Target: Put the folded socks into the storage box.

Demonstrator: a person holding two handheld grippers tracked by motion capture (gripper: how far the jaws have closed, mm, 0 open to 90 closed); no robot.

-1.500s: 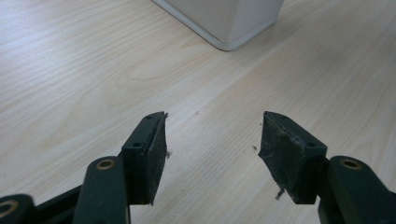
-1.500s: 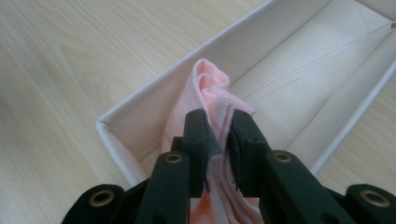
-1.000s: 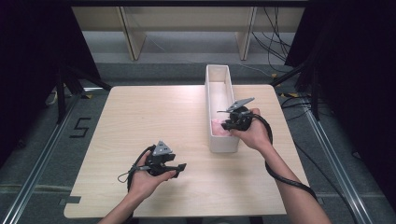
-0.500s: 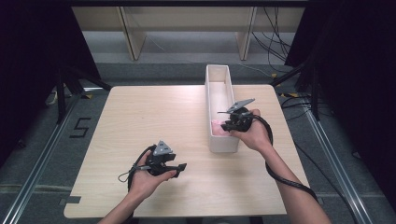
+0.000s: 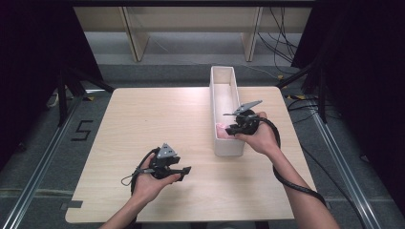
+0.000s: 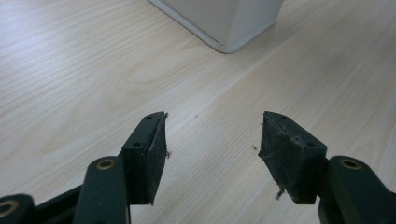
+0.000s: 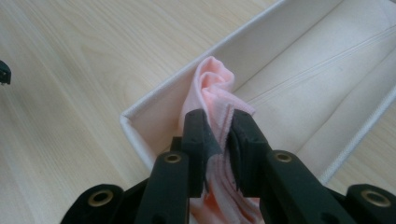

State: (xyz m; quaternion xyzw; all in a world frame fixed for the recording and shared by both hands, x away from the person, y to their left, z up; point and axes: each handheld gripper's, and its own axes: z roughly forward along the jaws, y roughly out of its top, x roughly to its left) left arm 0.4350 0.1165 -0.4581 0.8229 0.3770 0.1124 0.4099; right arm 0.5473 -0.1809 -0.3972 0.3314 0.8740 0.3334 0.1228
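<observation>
A pink cloth (image 7: 212, 88) hangs bunched inside the near end of a long white bin (image 7: 280, 42). My right gripper (image 7: 223, 126) is shut on it, the pads pinching its folds. From the high view the right gripper (image 5: 228, 130) reaches over the near end of the bin (image 5: 228, 145), and a bit of the cloth (image 5: 220, 128) peeks out at its tip. My left gripper (image 5: 185, 170) rests low over the wooden table (image 5: 143, 119) near the front edge. The left gripper (image 6: 212, 140) is open with only bare wood between its jaws, and a corner of the bin (image 6: 224, 18) stands ahead of it.
The bin runs front to back on the right half of the table. Cables (image 5: 286, 52) lie on the floor behind and to the right. A wooden frame (image 5: 138, 38) stands past the far edge.
</observation>
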